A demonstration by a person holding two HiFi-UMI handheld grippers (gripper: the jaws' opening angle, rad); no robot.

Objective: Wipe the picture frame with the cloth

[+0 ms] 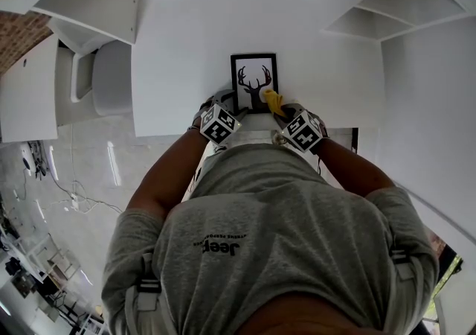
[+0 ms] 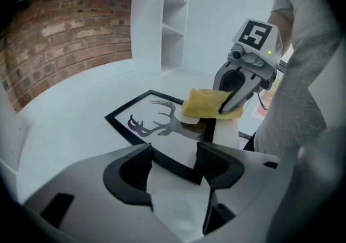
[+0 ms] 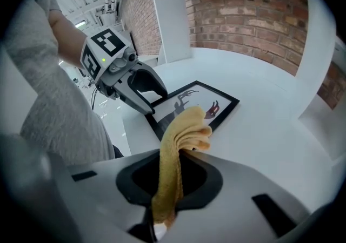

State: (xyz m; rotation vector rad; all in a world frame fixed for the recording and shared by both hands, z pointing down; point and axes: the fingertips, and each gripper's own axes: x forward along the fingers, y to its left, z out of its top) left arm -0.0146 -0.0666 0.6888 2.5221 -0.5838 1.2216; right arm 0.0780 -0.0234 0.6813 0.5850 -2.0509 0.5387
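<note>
White tabletop (image 1: 186,43), smooth and matte, fills the scene, with a red brick wall (image 2: 65,36) and white open shelving (image 2: 174,26) behind it. We see a thin black rectangular picture frame (image 1: 254,82) lying flat near the table's front edge. Its glossy white print shows a dark antlered deer silhouette. Our left gripper (image 2: 174,165), grey plastic with ribbed black pads, has its jaws spread wide and grips nothing; the frame's near corner lies between them. Our right gripper (image 3: 165,182) has its jaws closed tight on a soft, folded yellow cloth (image 3: 184,128). The cloth's bunched free end hangs over the frame's near right corner, and we cannot tell whether it touches the glass
</note>
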